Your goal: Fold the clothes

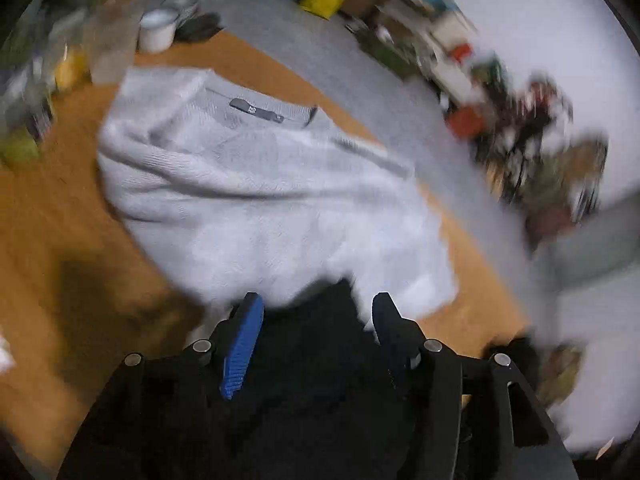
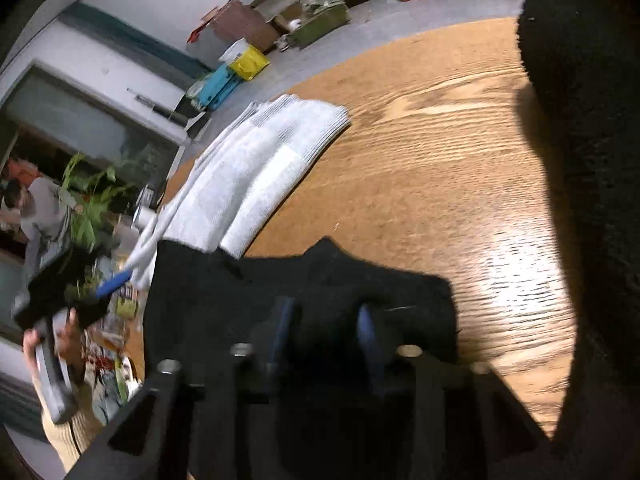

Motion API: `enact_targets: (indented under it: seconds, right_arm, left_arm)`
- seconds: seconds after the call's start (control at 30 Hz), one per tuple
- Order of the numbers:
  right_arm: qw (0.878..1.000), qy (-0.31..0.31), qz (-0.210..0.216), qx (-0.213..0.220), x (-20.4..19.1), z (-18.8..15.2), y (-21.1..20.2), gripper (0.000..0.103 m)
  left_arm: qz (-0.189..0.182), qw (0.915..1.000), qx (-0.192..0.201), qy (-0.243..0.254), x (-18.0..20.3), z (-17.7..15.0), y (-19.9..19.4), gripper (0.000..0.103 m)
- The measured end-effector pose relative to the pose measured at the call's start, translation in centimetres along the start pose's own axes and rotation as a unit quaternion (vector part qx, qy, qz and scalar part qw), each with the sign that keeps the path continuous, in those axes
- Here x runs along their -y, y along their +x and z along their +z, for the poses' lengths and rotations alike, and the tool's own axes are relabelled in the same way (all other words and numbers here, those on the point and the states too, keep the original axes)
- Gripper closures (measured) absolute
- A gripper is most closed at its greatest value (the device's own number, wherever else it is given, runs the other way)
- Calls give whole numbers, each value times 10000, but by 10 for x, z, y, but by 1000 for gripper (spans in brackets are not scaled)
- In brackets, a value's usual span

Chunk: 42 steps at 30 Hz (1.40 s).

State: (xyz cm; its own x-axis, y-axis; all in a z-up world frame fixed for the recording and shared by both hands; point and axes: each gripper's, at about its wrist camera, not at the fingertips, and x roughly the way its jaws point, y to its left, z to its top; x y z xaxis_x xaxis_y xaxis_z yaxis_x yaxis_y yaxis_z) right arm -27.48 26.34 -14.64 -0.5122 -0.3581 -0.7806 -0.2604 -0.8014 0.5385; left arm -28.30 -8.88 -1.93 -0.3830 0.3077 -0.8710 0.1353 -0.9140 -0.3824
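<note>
Our left gripper (image 1: 316, 312) has its fingers spread, with black cloth (image 1: 316, 344) bunched between them; through the blur we cannot tell whether it grips. Our right gripper (image 2: 324, 320) seems pressed on a black garment (image 2: 304, 280) on the wooden bench (image 2: 420, 184). The grey sweater (image 1: 248, 192) lies flat ahead, collar pointing away, long axis running away from us.

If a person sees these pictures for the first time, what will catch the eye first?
Probably the pale grey sweater, which lies spread on the wooden table with its neck label up. Next comes the black garment, bunched between the fingers of both the left gripper and the right gripper.
</note>
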Motion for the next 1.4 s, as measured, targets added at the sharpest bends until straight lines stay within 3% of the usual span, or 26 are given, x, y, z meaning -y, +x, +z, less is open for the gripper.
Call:
enact_targets:
  seconds: [0.07,0.13,0.23,0.3,0.37,0.43,0.5,0.6,0.67,0.83,0.9,0.93,1.0,1.03,1.07,1.17,1.2,1.3,1.4]
  right_arm:
    - [9987,-182,-385,275,-8,-1,-17,25]
    - [9945,-448,-776,537,-19,-4,-36,23]
    - [9849,-928,-1228,794,-40,-12,-59,33]
    - [9821,-1688,-807,200,-74,-36,-49,35]
    - [9719,-2245,-411,-570,-102,-64,-26,43]
    - [9597,-2558,-402,-1097,-118,-88,-2,45]
    - [9487,-2734,-906,-1306,-119,-102,19,46]
    - [9359,-2525,-2218,-1056,-84,-97,32,44]
    - [9468,-2130,-2192,-1009,-62,-87,18,49]
    - [9649,-1960,-1651,-571,-61,-63,-9,49]
    - [9660,-1856,-1731,-487,-58,-53,2,46]
    - [9639,-1752,-1928,-547,-50,-50,13,46]
    - [9591,-1503,-2276,-759,-30,-44,36,48]
    - [9611,-1399,-2275,-706,-23,-42,37,42]
    - [9643,-1276,-2263,-522,-19,-39,31,43]
    - [9659,-777,-2467,73,-5,-37,-1,46]
    - [9666,-719,-2454,162,-4,-43,-16,45]
    - [9769,-998,-1889,-18,-5,-79,-52,30]
    - [9779,-1168,-1692,-376,-6,-126,-62,28]
  left_arm:
    - [539,9915,-515,1065,23,-27,-4,45]
    - [1001,9700,-953,1999,45,-61,1,45]
    - [1075,9380,-1601,2881,71,-108,20,45]
    - [919,9330,-1920,2902,77,-122,37,45]
    - [1010,9310,-2090,2818,74,-130,52,47]
    - [1190,9281,-2207,2753,66,-134,67,50]
    - [1573,9323,-2079,2509,38,-128,77,51]
    - [1069,9520,-2055,2003,4,-120,74,55]
    - [886,9567,-1956,1964,-2,-126,56,55]
    - [1137,9422,-1663,2678,19,-154,33,55]
    - [1575,9382,-1653,2600,8,-154,46,55]
    - [1688,9403,-1672,2438,-3,-150,55,54]
    - [1211,9598,-1557,1999,-20,-143,51,53]
    - [1093,9656,-1505,1819,-27,-143,44,53]
    - [980,9707,-1456,1640,-34,-143,37,53]
    - [1394,9699,-1053,1695,-35,-161,14,53]
    - [1465,9684,-916,1799,-32,-171,7,53]
    - [887,9702,-855,2088,-15,-204,-13,53]
    - [706,9644,-922,2377,7,-240,-17,53]
